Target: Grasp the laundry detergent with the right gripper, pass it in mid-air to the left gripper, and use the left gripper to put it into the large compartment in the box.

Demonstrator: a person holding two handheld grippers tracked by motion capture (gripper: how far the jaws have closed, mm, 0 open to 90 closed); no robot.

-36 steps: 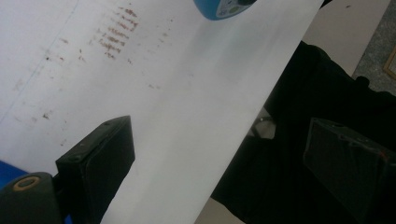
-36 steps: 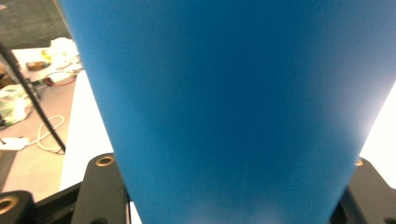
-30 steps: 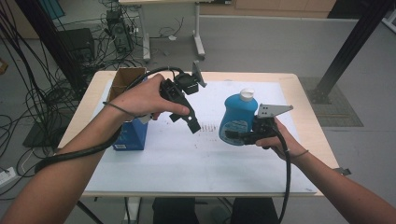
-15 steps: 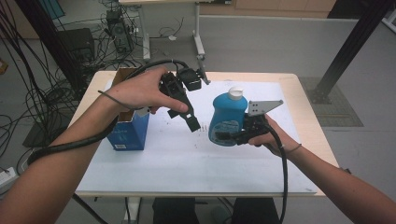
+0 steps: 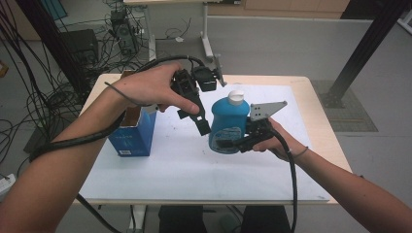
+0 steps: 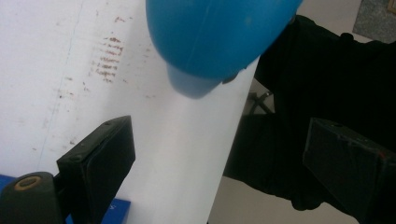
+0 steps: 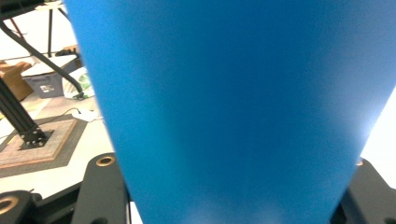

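the blue bottle has come up and over toward frame centre, clamped low in the right gripper. the left gripper, jaws wide and empty, has risen beside it. it looks headed for the blue box at left.

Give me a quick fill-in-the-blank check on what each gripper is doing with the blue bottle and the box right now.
1. The right gripper is shut on the blue ____.
2. The bottle's cap is ____ in colour.
3. The left gripper's jaws stand ____, with nothing between them.
4. The blue box stands on the table's ____ side in the high view.

Missing words: bottle; white; open; left
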